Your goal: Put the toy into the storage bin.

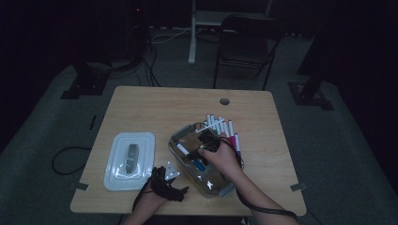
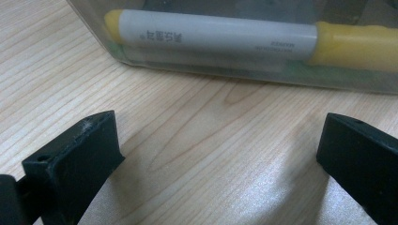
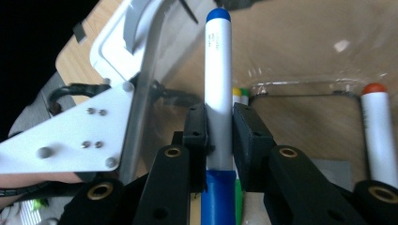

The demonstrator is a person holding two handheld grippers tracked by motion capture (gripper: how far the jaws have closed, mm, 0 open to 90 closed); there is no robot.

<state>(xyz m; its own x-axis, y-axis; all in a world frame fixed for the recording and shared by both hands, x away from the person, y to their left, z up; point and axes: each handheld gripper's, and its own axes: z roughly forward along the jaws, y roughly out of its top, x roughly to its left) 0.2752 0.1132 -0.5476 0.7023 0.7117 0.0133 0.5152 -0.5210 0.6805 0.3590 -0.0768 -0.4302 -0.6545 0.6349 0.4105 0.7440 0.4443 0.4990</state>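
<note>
**One blue marker in your right grip, over the clear box**

One marker matters now: the blue marker [image 3: 218,89], white-barrelled with a blue cap at the far end and a blue section at the near end. Your right gripper [image 3: 218,129] has its jaws clamped on the white barrel, just ahead of the blue section, with the marker running along the line of the jaws. It hangs above the clear box [image 1: 180,132], over the box's open top.

Expect it to be light and stiff, a hard plastic tube that won't bend. The barrel looks smooth and round, so I'd judge it can roll or slide between flat pads if you tilt it steeply. Your hold sits near one end, so the long free end may swing; a grip nearer the middle would be steadier.

Inside the box you can see an orange-capped marker [image 3: 378,136] to one side of the blue one, and yellow and green tips just behind it. A yellow marker [image 2: 244,40] lies against the box's wall.

Beyond the box's far corner a row of loose markers [image 1: 223,126] rests on the table [image 1: 141,103]. The white lid [image 1: 129,159] lies flat to the box's left.

Your left gripper [image 2: 216,154] rests on the table just before the box's near wall, jaws wide apart, nothing between them.
</note>
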